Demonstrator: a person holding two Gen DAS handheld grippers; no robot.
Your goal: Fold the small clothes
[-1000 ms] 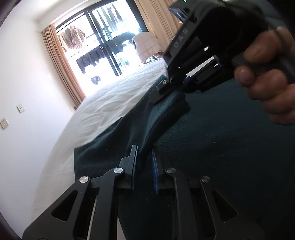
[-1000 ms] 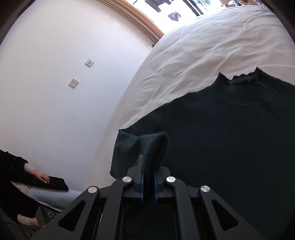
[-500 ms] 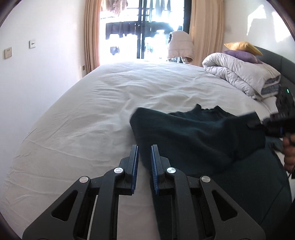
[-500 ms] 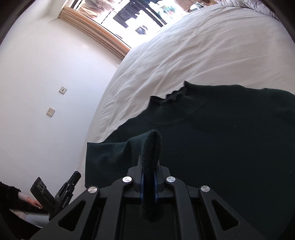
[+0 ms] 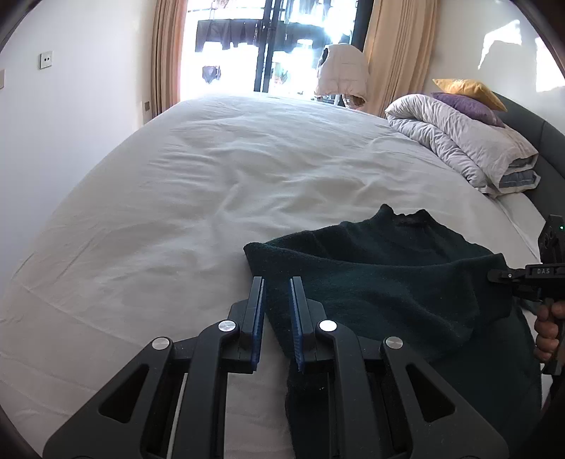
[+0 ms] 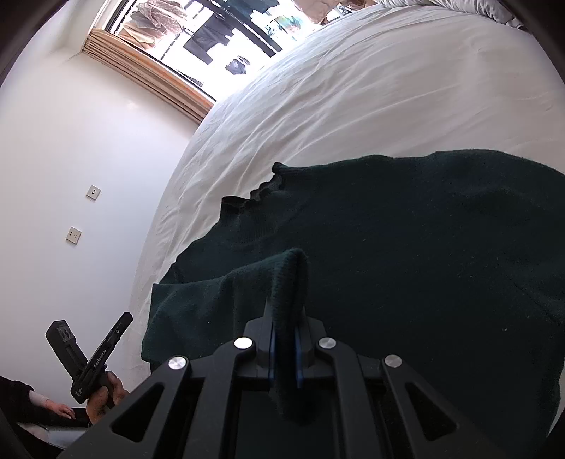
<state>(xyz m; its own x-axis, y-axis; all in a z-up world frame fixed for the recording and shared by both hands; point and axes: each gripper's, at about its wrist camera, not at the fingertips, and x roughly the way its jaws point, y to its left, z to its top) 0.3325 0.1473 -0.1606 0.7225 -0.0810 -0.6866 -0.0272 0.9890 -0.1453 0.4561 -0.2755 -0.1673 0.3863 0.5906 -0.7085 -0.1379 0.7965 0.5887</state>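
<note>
A dark green sweater [image 6: 406, 247] lies on the white bed [image 5: 247, 176], near its edge. The right gripper [image 6: 283, 347] is clamped on a raised fold of the sweater. The left gripper [image 5: 276, 321] pinches the sweater's edge between nearly closed jaws, the fabric stretched between both tongs.

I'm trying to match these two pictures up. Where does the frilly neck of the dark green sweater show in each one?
Left wrist view: the collar sits right of centre, at the far edge of the sweater.
Right wrist view: the collar sits left of centre, above the pinched cuff.
Shared landmark: the bright window with clothes hanging outside, top centre in the left view, top left of centre in the right view.
</note>
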